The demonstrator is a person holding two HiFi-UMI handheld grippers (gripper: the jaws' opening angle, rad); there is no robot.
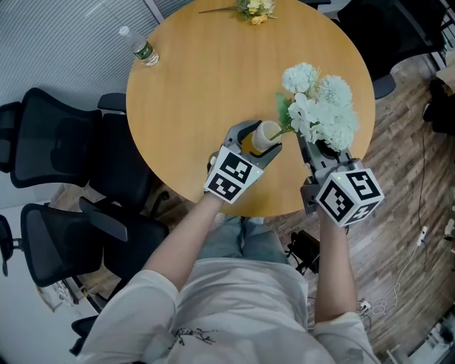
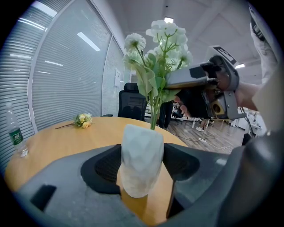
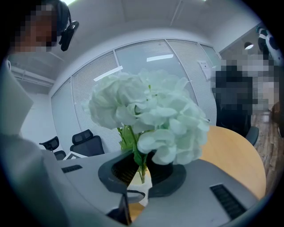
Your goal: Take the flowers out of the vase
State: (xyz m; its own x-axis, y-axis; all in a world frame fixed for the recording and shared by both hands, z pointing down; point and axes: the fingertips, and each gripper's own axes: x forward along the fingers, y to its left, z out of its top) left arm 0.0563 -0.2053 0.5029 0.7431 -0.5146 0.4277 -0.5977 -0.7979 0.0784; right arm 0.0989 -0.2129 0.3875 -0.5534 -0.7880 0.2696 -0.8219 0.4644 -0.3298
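Observation:
A small white faceted vase (image 1: 266, 134) (image 2: 141, 160) stands near the front edge of the round wooden table (image 1: 206, 78). My left gripper (image 1: 258, 140) (image 2: 142, 166) is shut on it, one jaw pressing each side. A bunch of white flowers (image 1: 321, 108) (image 2: 159, 46) (image 3: 148, 114) leans right out of the vase, and its green stems (image 2: 154, 116) still enter the vase mouth. My right gripper (image 1: 311, 144) (image 3: 141, 172) is shut on the stems (image 3: 141, 165) just under the blooms, above the vase rim (image 3: 143, 182). In the left gripper view the right gripper (image 2: 202, 80) reaches in from the right.
A small yellow bouquet (image 1: 254, 9) (image 2: 83, 119) lies at the table's far edge. A water bottle (image 1: 141, 47) (image 2: 15, 136) lies on the table at the far left. Black office chairs (image 1: 50, 146) stand left of the table, and wooden floor (image 1: 405, 135) is on the right.

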